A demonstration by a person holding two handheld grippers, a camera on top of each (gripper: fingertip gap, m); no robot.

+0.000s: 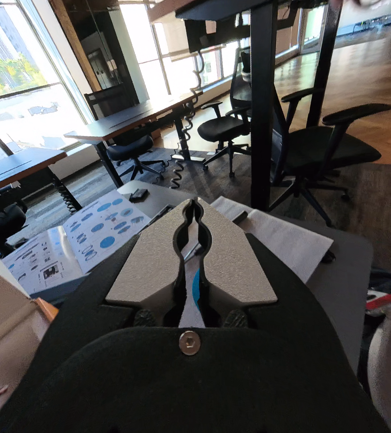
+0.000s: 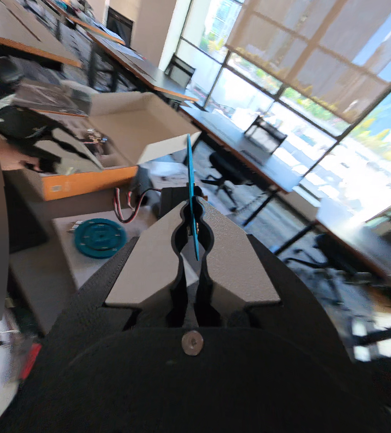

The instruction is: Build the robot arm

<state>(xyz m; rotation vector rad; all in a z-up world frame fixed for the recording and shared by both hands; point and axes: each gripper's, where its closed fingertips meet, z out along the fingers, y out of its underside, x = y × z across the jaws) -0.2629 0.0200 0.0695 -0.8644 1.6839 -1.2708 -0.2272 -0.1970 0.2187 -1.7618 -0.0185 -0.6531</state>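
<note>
Edge-on between the pinched fingers of the right gripper (image 2: pixel 193 201) stood a thin blue disc (image 2: pixel 191 168), small metal fittings showing on its faces near the grip. It looked like a light, rigid plate, probably plastic, likely to skid if held by the flat faces alone; the rim zone where the fingers met it seemed the sensible hold. Its plane ran along the fingers, the upper edge rising past the tips, the lower edge reaching back into the gap. Just behind it sat a dark block (image 2: pixel 172 199) with red, white and black wires (image 2: pixel 124 206). A second blue disc (image 2: pixel 100 237) lay flat on the grey table (image 2: pixel 77 269) to the left, well apart, near an orange-edged cardboard box (image 2: pixel 84 182).

The left gripper (image 1: pixel 194 203) was closed on nothing, hovering above white paper (image 1: pixel 283 236) and printed instruction sheets (image 1: pixel 100 225) on a dark table (image 1: pixel 344 293).
</note>
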